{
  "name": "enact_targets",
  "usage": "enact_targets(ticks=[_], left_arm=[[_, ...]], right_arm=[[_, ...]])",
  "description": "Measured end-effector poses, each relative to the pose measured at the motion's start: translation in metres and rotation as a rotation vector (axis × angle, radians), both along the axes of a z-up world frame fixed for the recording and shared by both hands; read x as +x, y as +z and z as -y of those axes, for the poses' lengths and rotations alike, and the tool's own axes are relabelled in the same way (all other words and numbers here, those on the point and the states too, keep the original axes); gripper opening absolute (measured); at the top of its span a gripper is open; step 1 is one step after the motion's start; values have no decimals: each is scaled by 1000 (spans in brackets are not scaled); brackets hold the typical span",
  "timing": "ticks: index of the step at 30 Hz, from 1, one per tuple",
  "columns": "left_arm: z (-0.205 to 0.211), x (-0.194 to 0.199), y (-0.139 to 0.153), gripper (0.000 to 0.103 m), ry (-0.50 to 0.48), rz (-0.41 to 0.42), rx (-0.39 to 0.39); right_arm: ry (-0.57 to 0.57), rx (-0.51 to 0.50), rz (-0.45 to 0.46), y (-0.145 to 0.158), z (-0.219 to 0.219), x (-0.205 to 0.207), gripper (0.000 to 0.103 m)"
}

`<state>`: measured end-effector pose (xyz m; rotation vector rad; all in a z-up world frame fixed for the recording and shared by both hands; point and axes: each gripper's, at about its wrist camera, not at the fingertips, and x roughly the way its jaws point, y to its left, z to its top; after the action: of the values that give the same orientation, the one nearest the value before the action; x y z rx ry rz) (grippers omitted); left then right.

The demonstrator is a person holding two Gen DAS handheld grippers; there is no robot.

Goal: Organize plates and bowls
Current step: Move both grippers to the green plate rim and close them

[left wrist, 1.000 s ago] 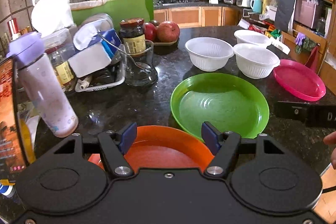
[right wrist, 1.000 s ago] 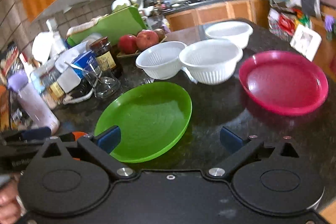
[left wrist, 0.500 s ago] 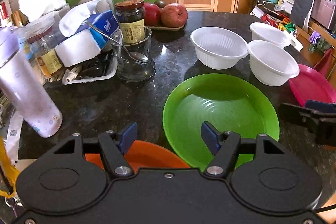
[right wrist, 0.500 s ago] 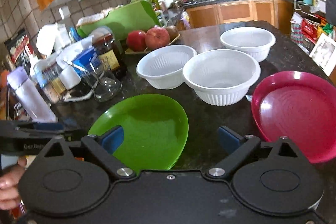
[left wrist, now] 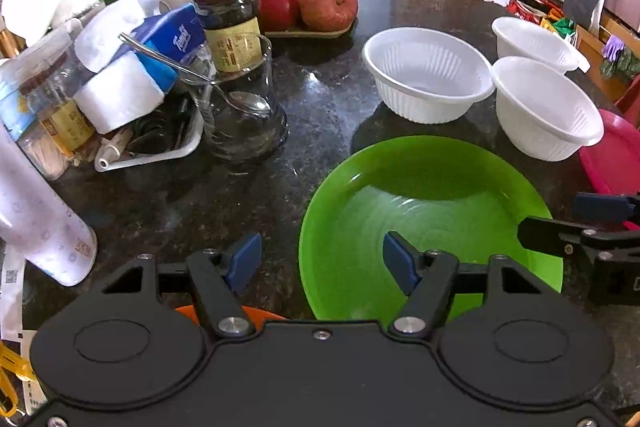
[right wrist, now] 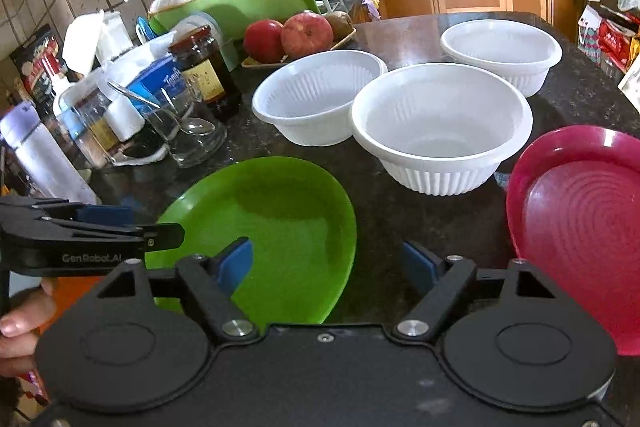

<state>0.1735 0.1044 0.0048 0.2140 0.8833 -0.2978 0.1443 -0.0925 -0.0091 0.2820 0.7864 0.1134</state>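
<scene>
My left tongs (left wrist: 320,263) hang spread over the near rim of the round green plastic plate (left wrist: 432,223) on the dark stone table (left wrist: 192,199). My right tongs (right wrist: 328,265), spread too, hover between it and the pink plastic plate (right wrist: 580,211), gripping nothing.

An orange plate (left wrist: 224,311) shows only as a sliver; the left gripper's (left wrist: 320,263) body hides the rest. The pink plate (right wrist: 580,219) is cut off by the right edge. The green plate's (right wrist: 276,227) near rim is hidden behind the right gripper (right wrist: 328,267). Jar (left wrist: 230,27) label text is unreadable.
</scene>
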Motion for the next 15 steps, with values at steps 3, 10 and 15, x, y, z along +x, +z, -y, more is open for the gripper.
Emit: enact_targets(ticks=[3,10,15], left_arm=[[3,5,-5,70,2,-18,10],[4,10,-12,70,9,-35,22],[5,14,-16,69,-2,-52,24]], right_arm=[[17,-31,-14,-5,-3,3,77],[48,-86,-26,-11,-9,9,65],[120,-108,-43,-13,-16,15,96]])
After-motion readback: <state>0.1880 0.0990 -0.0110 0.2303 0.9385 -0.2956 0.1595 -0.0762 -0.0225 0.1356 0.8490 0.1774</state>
